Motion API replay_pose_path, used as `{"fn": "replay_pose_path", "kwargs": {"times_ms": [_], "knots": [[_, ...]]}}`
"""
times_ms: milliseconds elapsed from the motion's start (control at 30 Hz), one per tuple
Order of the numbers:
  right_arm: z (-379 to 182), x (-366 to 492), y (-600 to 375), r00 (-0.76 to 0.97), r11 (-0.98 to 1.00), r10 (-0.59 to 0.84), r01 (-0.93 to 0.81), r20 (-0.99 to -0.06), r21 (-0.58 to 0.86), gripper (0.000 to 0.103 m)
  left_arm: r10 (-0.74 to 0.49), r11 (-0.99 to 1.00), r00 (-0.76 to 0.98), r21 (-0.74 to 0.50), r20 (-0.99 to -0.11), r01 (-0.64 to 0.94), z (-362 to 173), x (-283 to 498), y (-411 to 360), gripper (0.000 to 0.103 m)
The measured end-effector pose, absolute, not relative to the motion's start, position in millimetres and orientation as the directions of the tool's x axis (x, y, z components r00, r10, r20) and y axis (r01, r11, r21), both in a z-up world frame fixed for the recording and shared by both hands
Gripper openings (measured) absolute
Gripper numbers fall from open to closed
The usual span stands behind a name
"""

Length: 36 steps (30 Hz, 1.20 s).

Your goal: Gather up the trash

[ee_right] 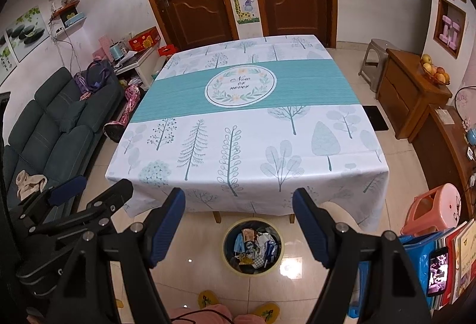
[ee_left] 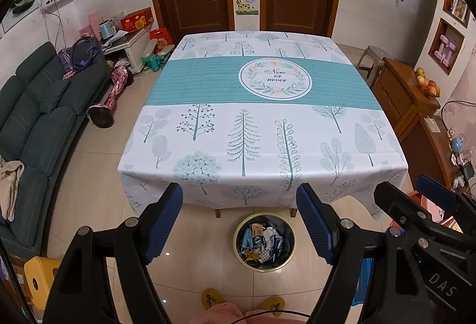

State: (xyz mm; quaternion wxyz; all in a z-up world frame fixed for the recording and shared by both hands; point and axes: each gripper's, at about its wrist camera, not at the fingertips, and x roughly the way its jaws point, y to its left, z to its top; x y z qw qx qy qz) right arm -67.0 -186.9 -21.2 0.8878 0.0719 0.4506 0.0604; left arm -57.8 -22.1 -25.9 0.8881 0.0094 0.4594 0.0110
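The round, gold-rimmed trash bin lined with a dark bag [ee_left: 264, 242] stands on the glossy tiled floor just in front of the square bench draped in a white-and-teal tree-print cloth [ee_left: 261, 115], and it is already full of crumpled wrappers and paper scraps. The cloth itself shows nothing left to pick up, so the collecting looks finished or close to it. The left tool [ee_left: 239, 224] hangs released, blue pads wide apart with nothing between them; in its view the bin lies at about five o'clock from the gap, low and slightly right. The right tool [ee_right: 239, 227] is likewise released and empty; in its view the bin [ee_right: 253, 246] sits at roughly five o'clock too, nearly centred below the pads. Being round, the bin has no long axis to line up with. Both tools hover side by side, about equally near it, the right perhaps marginally better centred. A person's yellow slippers [ee_left: 211, 297] show at six o'clock.
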Motion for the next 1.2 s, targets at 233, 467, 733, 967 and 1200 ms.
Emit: {"fn": "replay_pose_path", "kwargs": {"times_ms": [233, 467, 733, 967, 1200], "knots": [[-25.8, -67.2, -190.9, 0.582, 0.982, 0.175, -0.045, -0.794, 0.183, 0.075, 0.021, 1.0, 0.571, 0.022, -0.821, -0.005, -26.4, -54.1, -25.9, 0.077], [-26.5, -67.7, -191.7, 0.581, 0.982, 0.176, -0.046, -0.794, 0.183, 0.075, 0.021, 1.0, 0.571, 0.022, -0.821, -0.006, -27.1, -55.3, -27.2, 0.077], [-26.4, -67.3, -191.9, 0.581, 0.982, 0.176, -0.046, -0.794, 0.183, 0.075, 0.021, 1.0, 0.571, 0.022, -0.82, -0.006, -27.2, -55.3, -27.7, 0.077], [-26.6, -66.8, -191.9, 0.58, 0.982, 0.176, -0.045, -0.795, 0.185, 0.075, 0.022, 1.0, 0.57, 0.023, -0.821, -0.005, -27.2, -55.0, -26.7, 0.077], [-26.8, -67.4, -191.9, 0.579, 0.982, 0.175, -0.044, -0.796, 0.184, 0.075, 0.021, 1.0, 0.562, 0.017, -0.827, -0.012, -32.3, -58.0, -30.3, 0.077]]}}
